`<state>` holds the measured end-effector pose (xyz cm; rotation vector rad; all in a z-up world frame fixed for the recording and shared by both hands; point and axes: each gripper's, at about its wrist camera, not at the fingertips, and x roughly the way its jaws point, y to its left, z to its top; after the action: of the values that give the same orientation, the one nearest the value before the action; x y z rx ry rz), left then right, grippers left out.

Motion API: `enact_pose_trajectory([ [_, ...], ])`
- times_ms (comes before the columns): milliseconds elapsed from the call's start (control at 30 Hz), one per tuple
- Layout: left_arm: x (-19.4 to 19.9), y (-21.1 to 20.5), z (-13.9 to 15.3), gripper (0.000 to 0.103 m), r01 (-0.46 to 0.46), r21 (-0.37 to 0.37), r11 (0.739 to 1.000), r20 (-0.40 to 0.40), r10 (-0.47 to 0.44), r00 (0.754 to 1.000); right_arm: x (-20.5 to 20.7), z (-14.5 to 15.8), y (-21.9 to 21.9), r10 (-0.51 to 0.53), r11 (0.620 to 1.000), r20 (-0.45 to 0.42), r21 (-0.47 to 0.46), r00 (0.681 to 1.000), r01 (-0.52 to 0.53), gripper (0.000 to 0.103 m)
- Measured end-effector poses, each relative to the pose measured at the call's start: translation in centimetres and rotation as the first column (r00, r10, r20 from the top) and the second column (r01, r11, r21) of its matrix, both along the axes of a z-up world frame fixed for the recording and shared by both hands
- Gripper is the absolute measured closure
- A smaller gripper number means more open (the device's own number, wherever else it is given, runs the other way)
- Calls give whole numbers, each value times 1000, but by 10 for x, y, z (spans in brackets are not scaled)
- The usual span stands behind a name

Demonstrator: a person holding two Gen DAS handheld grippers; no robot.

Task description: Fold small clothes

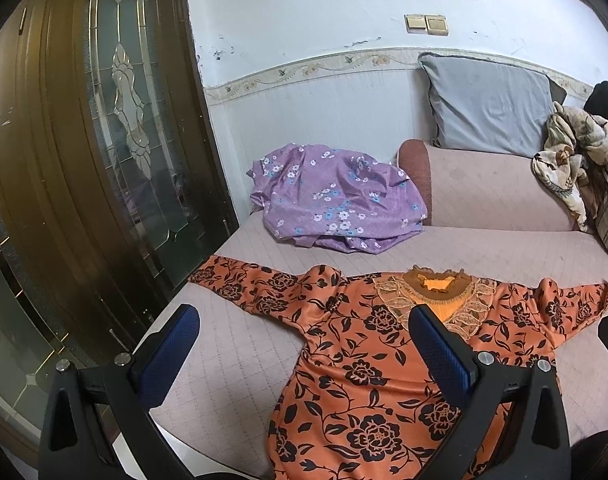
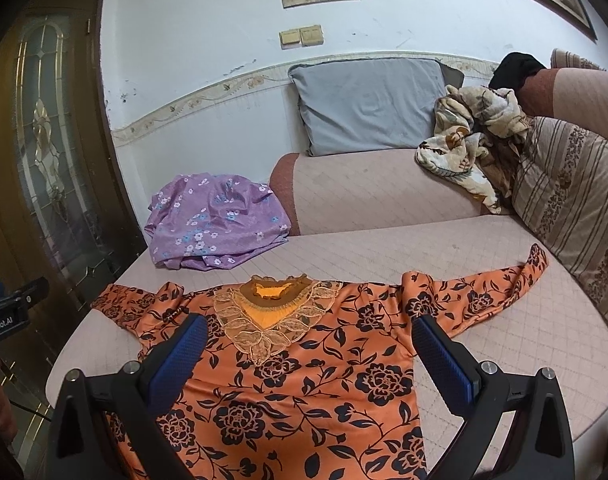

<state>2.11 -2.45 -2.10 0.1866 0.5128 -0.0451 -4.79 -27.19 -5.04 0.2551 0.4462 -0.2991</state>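
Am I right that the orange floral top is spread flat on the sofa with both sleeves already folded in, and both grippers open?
Not quite. The orange floral top does lie flat on the sofa, but both sleeves are spread outward, as the right wrist view shows. The left gripper and right gripper are open.

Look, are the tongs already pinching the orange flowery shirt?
No, both the left tongs and the right tongs are wide open above the orange flowery shirt, which lies flat on the sofa.
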Motion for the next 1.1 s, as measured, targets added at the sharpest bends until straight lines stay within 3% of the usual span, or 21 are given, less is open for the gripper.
enact_pose_trajectory([
  [733,32,-33,-26,0,33,19,999,-29,-32,999,18,-22,-48,-76,996,-41,45,996,78,0],
  [833,50,-46,-52,0,53,27,998,-71,-51,996,21,-35,-81,-123,988,-59,83,991,128,0],
  [967,88,-70,-117,0,94,47,994,-206,-82,975,13,-58,-153,-189,963,-108,174,976,206,0],
  [1100,122,-95,-191,0,114,80,990,-347,-80,935,-7,-95,-253,-299,891,-177,299,937,341,0],
])
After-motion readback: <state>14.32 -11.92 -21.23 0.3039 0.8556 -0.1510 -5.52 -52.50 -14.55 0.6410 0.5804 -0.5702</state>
